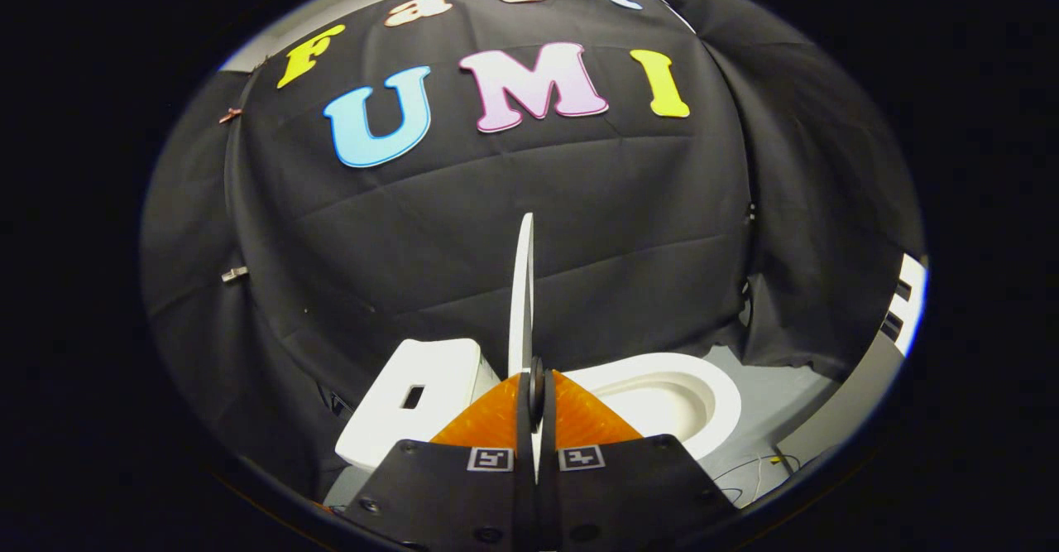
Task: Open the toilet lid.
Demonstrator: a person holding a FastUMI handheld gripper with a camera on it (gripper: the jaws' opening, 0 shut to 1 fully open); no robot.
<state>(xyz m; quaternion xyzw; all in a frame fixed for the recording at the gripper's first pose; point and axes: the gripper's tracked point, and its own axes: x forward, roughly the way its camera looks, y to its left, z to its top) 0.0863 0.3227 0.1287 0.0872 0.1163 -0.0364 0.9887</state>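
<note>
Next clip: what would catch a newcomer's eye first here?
The white toilet lid standing on edge, raised upright, pinched between the gripper fingers, which are closed on it. To its right lies the open toilet bowl; to its left, the white tank against the black cloth wall.

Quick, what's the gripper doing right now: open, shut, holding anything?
Gripper: shut on the toilet lid, both fingers pinching its edge; the lid stands raised, nearly upright, above the open bowl.
</note>
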